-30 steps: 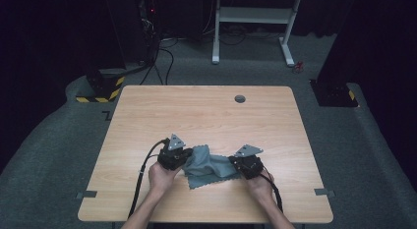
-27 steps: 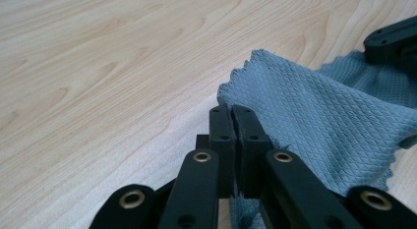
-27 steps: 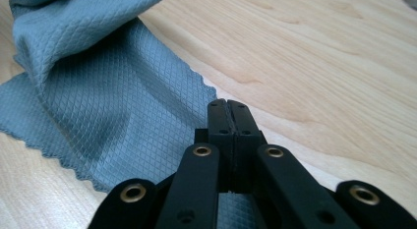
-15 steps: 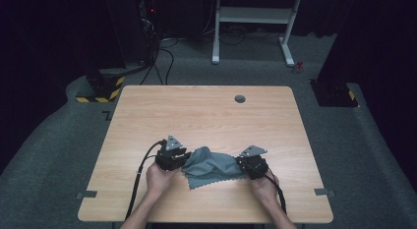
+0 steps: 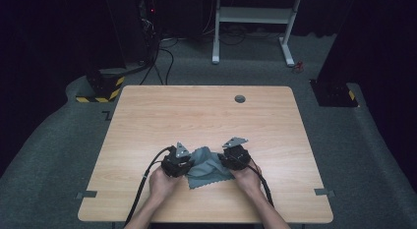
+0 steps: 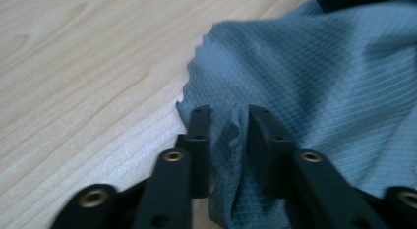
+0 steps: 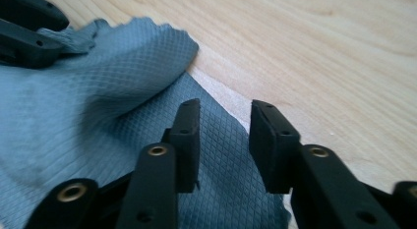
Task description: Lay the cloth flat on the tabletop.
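On the near part of the bench (image 5: 147,121) lies a crumpled grey cloth (image 5: 209,166), and the left hand-held gripper (image 5: 183,166) is at its left edge, its jaws a little apart with a raised fold of cloth standing between them; these jaws have just been closing a bit. The right hand-held gripper (image 5: 227,160) is at the right edge of the cloth. Its jaws have just been opening, and they stand apart above the flat cloth without pinching it.

High view overlooks table (image 5: 147,116); both claw views closely share cloth (image 6: 319,67).
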Demonstrator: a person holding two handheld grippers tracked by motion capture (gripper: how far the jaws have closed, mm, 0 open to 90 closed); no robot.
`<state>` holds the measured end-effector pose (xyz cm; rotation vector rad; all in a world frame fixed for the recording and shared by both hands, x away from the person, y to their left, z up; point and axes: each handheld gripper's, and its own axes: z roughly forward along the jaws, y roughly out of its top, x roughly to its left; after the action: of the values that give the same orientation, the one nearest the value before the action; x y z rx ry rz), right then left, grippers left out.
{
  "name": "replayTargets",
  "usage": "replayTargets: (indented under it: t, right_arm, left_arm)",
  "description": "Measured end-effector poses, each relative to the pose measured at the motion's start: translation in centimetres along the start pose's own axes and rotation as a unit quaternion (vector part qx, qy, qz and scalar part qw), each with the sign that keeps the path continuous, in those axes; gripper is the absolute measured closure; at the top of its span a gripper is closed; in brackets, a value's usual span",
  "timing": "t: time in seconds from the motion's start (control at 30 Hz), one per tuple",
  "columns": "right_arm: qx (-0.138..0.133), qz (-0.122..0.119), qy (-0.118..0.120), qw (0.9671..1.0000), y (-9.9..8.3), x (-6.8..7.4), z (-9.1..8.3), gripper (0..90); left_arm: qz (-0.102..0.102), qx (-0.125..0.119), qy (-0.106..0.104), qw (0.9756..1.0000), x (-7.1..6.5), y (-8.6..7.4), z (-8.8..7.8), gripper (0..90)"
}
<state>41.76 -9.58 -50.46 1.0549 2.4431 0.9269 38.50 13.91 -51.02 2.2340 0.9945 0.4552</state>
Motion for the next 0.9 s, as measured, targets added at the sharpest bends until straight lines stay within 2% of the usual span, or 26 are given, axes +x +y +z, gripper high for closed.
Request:
replayTargets:
  t: [0.07,0.13,0.23,0.27,0.33,0.37,0.43,0.53,0.6,0.67,0.77,0.83,0.9]
  right_arm:
    - [0.017,-0.005,0.004,0.9998,0.0,-0.2,0.6,74.2]
    - [0.018,-0.009,0.009,0.9998,-0.2,-0.3,0.7,87.6]
    - [0.021,-0.021,0.003,0.9995,-0.2,-0.2,0.5,89.8]
    - [0.016,-0.026,-0.004,0.9995,-0.4,-0.3,0.3,90.0]
    - [-0.002,-0.015,-0.009,0.9998,-0.6,-0.6,-0.6,90.0]
    - [-0.002,-0.015,-0.009,0.9998,-0.6,-0.6,-0.6,90.0]
    - [-0.023,-0.008,-0.022,0.9995,-1.0,-1.4,-2.1,90.0]
    - [-0.033,0.002,-0.039,0.9987,-1.5,-2.3,-3.5,90.0]
    - [-0.039,0.004,-0.044,0.9983,-1.7,-2.5,-3.9,90.0]
    - [-0.039,0.007,-0.051,0.9979,-2.2,-2.8,-4.4,90.0]
    - [0.000,-0.001,-0.038,0.9993,-3.4,-3.0,-3.9,89.3]
    - [0.009,0.000,-0.031,0.9995,-3.6,-3.0,-3.7,88.9]
    - [0.000,0.006,-0.018,0.9998,-3.6,-3.0,-3.7,79.4]
  left_arm:
    - [-0.001,0.002,0.003,1.0000,0.1,-0.1,0.1,82.5]
    - [-0.002,0.003,0.001,1.0000,0.3,-0.1,0.1,88.3]
    - [0.000,0.001,0.010,1.0000,0.5,0.1,0.1,89.1]
    - [-0.015,-0.018,0.007,0.9997,0.9,0.3,-0.3,89.1]
    - [-0.029,-0.036,0.007,0.9989,1.5,0.6,-1.0,89.1]
    - [-0.029,-0.036,0.007,0.9989,1.5,0.6,-1.0,89.1]
    - [-0.037,-0.055,0.023,0.9975,2.2,1.2,-1.7,89.1]
    - [-0.045,-0.075,0.036,0.9955,2.9,1.8,-2.0,89.1]
    - [-0.048,-0.079,0.040,0.9949,3.1,1.9,-2.0,89.1]
    - [-0.051,-0.077,0.042,0.9949,3.4,1.9,-1.8,89.0]
    - [-0.046,-0.040,0.037,0.9975,3.2,1.4,-0.4,88.4]
    - [-0.045,-0.033,0.035,0.9978,3.1,1.2,0.0,88.2]
    - [-0.051,-0.024,0.031,0.9979,3.0,0.5,0.7,85.8]
